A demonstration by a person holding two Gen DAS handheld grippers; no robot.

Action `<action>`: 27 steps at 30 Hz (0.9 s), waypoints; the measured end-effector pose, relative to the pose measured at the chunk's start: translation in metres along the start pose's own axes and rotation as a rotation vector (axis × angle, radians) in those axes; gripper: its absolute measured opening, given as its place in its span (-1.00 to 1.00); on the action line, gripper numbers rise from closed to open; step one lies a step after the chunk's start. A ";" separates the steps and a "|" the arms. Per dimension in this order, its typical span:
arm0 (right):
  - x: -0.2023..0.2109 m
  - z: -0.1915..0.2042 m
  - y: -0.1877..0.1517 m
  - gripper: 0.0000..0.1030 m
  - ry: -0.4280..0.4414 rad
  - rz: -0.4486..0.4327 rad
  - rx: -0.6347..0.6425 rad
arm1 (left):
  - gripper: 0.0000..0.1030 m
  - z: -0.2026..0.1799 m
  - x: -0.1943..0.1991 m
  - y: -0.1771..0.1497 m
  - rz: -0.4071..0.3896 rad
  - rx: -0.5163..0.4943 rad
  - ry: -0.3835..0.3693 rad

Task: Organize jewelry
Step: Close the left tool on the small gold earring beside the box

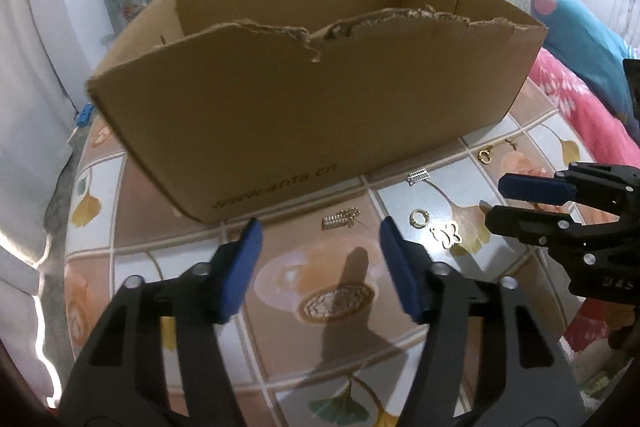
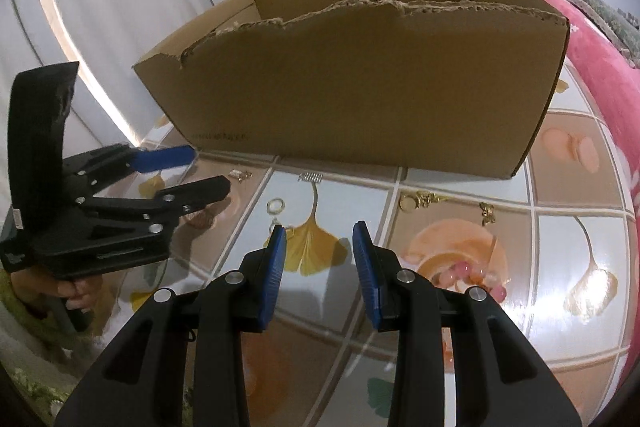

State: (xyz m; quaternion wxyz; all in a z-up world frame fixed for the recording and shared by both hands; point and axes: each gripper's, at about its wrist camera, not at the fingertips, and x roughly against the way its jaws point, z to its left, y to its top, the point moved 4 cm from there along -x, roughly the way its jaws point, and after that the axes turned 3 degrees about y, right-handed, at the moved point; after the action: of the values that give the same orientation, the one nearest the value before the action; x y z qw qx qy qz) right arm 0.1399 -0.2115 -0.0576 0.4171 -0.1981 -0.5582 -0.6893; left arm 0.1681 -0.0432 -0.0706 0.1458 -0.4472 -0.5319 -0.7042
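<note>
Left view: the left gripper is spread wide and holds nothing. A gold clip lies on the table just past its tips, near the box. A ring and a butterfly lie to the right.

Right view: the right gripper is spread too, with nothing in it. The ring lies just ahead, and the box stands behind.

Jewelry before box on table

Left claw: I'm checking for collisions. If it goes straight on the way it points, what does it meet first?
Probably the gold comb-shaped piece lying ahead of the open left claw, then the cardboard box wall; depth is unclear.
</note>
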 end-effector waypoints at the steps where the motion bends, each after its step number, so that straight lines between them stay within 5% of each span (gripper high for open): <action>1: -0.001 0.000 0.001 -0.33 0.003 -0.001 -0.002 | -0.01 0.000 -0.002 0.001 0.006 0.003 -0.008; 12: -0.014 -0.002 0.007 -0.33 0.017 -0.002 -0.006 | -0.23 -0.010 -0.018 0.009 0.061 0.014 -0.020; 27: -0.005 0.003 0.000 -0.33 0.001 -0.021 0.003 | -0.72 -0.033 -0.021 0.010 0.038 -0.045 -0.002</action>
State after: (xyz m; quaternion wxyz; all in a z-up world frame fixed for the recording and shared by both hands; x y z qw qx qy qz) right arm 0.1422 -0.2074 -0.0600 0.4105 -0.1913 -0.5610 -0.6929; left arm 0.1707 -0.0823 -0.0817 0.1488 -0.4611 -0.5074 -0.7126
